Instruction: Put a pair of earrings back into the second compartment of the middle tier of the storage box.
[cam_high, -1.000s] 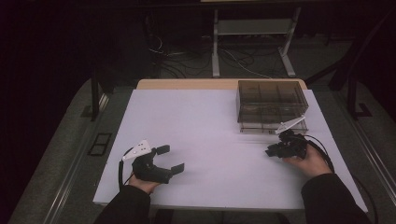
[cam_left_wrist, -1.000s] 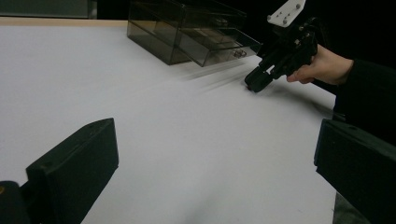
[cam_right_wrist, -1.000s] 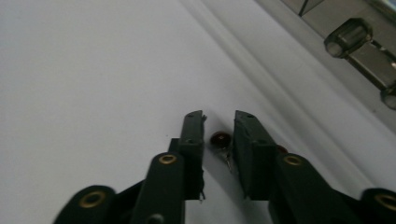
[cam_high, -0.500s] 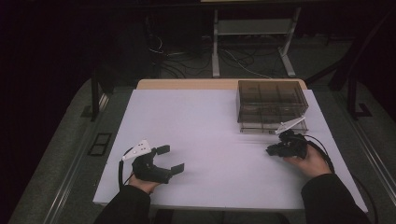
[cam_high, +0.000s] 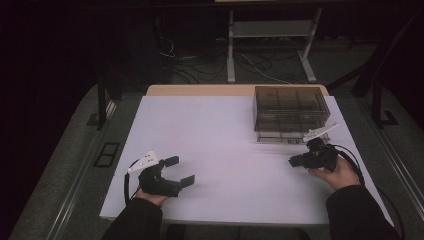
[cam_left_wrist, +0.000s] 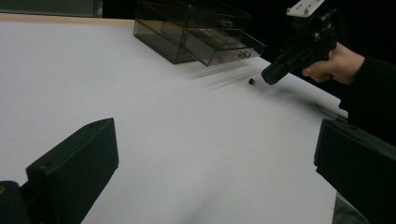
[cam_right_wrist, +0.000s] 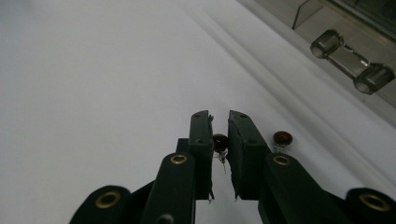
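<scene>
My right gripper (cam_right_wrist: 219, 122) sits low over the white table (cam_high: 225, 135), just in front of the smoked plastic drawer box (cam_high: 290, 114). Its jaws are drawn narrow. A small dark red bead (cam_right_wrist: 220, 141) on a thin wire pin lies between them; a slim gap remains at the tips, and I cannot tell for certain whether the pads press on the pin. A second bead (cam_right_wrist: 283, 137) of the same kind rests on the table just outside the right-hand jaw, on the box side.

The box stands at the far right of the table. Its lowest drawer (cam_left_wrist: 224, 46) is pulled out toward me, and the clear drawer handle (cam_right_wrist: 352, 61) shows just beyond the second bead.

My left gripper (cam_high: 176, 171) is well apart from the box, near the table's front left edge. Its jaws stand wide with nothing between them — bare table only. From the left gripper view, one bead appears as a dark speck just off the tip of my right gripper, in front of the open drawer.
</scene>
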